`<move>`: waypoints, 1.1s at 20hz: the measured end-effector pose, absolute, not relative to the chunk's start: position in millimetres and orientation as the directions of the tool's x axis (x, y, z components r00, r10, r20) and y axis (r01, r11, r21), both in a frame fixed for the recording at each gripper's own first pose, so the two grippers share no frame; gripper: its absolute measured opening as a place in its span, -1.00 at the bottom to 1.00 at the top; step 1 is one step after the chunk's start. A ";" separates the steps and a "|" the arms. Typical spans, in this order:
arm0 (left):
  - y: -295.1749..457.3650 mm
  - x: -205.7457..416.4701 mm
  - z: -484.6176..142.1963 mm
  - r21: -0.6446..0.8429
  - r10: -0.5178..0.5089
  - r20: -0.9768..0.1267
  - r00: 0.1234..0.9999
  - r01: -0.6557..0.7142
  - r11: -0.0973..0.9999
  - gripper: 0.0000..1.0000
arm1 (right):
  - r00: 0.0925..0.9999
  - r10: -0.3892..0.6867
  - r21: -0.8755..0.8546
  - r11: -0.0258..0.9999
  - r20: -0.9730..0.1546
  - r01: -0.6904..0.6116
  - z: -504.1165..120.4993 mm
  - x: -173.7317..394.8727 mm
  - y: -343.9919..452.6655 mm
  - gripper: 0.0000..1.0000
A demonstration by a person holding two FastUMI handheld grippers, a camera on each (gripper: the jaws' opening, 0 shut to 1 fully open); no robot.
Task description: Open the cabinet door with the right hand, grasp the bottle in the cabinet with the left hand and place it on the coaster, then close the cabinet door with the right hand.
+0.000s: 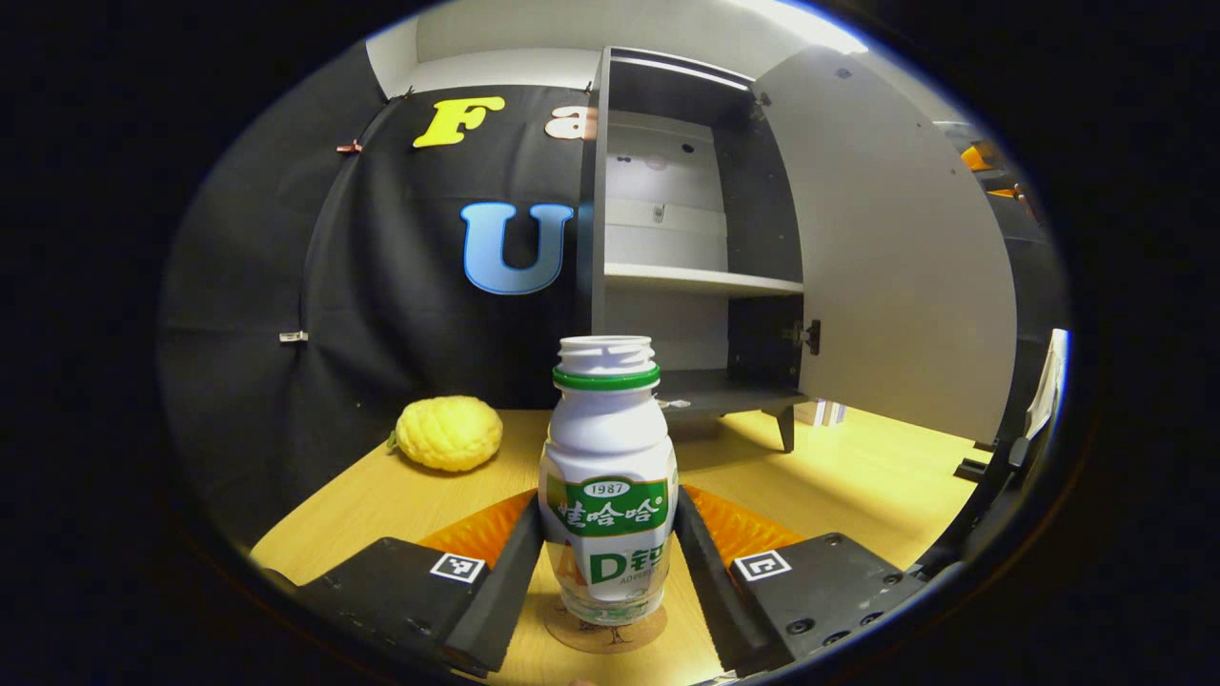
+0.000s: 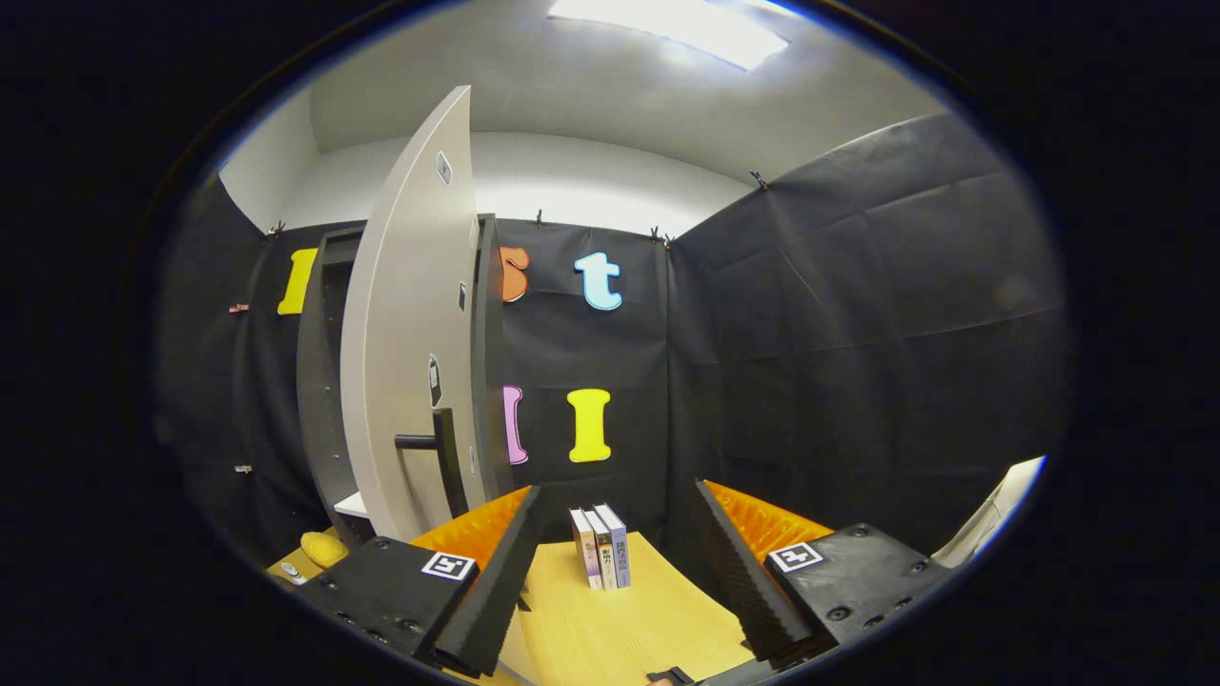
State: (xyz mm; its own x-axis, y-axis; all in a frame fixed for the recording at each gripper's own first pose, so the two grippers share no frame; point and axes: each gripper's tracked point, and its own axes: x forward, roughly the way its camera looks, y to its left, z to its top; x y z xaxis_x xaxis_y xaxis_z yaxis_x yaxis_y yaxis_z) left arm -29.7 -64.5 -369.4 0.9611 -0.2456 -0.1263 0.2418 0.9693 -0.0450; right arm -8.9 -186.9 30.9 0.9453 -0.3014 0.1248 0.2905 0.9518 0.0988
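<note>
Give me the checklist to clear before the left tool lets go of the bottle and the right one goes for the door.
1. Bottle over the coaster: ok, its base sits on the round disc.
2. Bottle upright: ok.
3. Left tool ready to release: cannot tell; the fingers flank the bottle closely, but contact is unclear.
4. Cabinet door state: not ok, open, closing is not yet done.
5. Right tool free: ok, open and holding nothing.
6. Door handle reachable: ok, it shows just left of the right tool's fingers, nothing in between.
</note>
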 end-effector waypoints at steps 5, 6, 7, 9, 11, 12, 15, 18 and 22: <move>-65.3 -29.0 -386.3 -0.042 -0.247 -0.127 0.961 0.244 0.969 0.61 | 0.943 -0.307 0.100 0.950 0.132 0.295 32.0 -4.4 -190.9 0.92; -65.0 -28.9 -388.0 -0.037 -0.245 -0.130 0.961 0.242 0.969 0.62 | 0.942 -0.307 0.098 0.950 0.135 0.296 32.7 -4.1 -191.3 0.92; -66.6 -28.9 -390.9 -0.040 -0.247 -0.135 0.959 0.244 0.969 0.63 | 0.942 -0.306 0.099 0.950 0.136 0.295 33.6 -3.5 -191.2 0.92; -70.3 -29.8 -393.0 -0.044 -0.254 -0.141 0.957 0.250 0.967 0.64 | 0.943 -0.304 0.099 0.951 0.137 0.293 33.9 -1.1 -191.4 0.92; -70.5 -31.6 -389.2 -0.032 -0.249 -0.134 0.959 0.246 0.969 0.73 | 0.944 -0.301 0.097 0.952 0.136 0.289 33.5 0.0 -191.7 0.92; -70.6 -32.2 -387.3 -0.028 -0.246 -0.132 0.960 0.244 0.969 0.80 | 0.945 -0.299 0.095 0.953 0.133 0.288 32.5 0.4 -191.8 0.92; -74.4 -32.8 -381.5 -0.002 -0.247 -0.141 0.959 0.249 0.968 0.87 | 0.948 -0.293 0.088 0.955 0.124 0.283 29.2 2.4 -192.9 0.92; -75.7 -37.0 -355.0 0.008 -0.244 -0.127 0.961 0.247 0.969 0.87 | 0.951 -0.289 0.109 0.955 0.112 0.277 27.5 5.3 -196.0 0.92; -70.6 -37.4 -295.9 -0.029 -0.219 -0.091 0.971 0.217 0.976 0.87 | 0.955 -0.284 0.141 0.953 0.089 0.270 28.8 9.8 -200.5 0.92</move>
State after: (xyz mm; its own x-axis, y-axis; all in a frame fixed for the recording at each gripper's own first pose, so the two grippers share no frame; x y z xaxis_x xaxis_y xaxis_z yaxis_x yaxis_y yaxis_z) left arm -37.4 -70.6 -295.9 0.9715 -0.2189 -0.0911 0.2171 0.9757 -0.0292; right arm 9.8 -200.5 28.8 0.9548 -0.2836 0.0892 0.2698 0.9525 0.1410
